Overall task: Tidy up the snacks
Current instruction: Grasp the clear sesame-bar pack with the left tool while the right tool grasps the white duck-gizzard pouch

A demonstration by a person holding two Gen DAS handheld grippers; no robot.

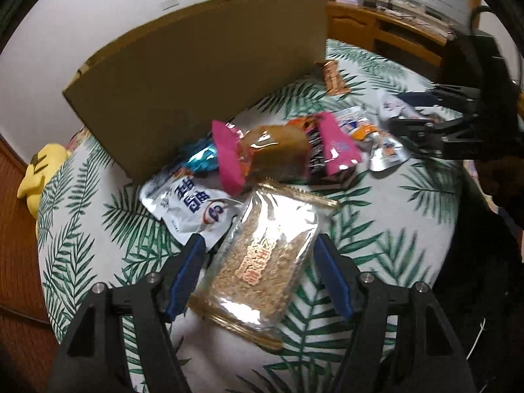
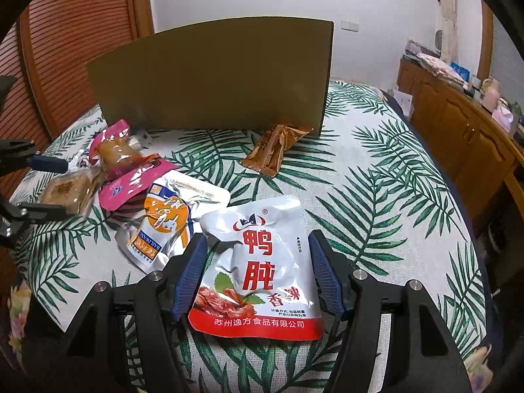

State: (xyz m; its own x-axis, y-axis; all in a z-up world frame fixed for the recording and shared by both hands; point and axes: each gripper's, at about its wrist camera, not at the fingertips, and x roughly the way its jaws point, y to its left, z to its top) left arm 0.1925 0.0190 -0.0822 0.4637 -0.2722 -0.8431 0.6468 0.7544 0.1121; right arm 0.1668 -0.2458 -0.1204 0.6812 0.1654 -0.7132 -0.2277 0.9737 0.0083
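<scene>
1. Straddling the clear crumb packet (image 1: 262, 262) at lower centre, the left gripper (image 1: 258, 245) stands open with its pads apart from it; closing could crush the contents.
2. Open around the white-and-red pouch (image 2: 258, 265), the right gripper (image 2: 258, 245) holds nothing; slick foil may slip.
3. Behind the cardboard box (image 2: 213, 82), everything is hidden.

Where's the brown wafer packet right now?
In the right wrist view the brown wafer packet lies alone on the leaf-print cloth, against the cardboard box's right corner.
</scene>
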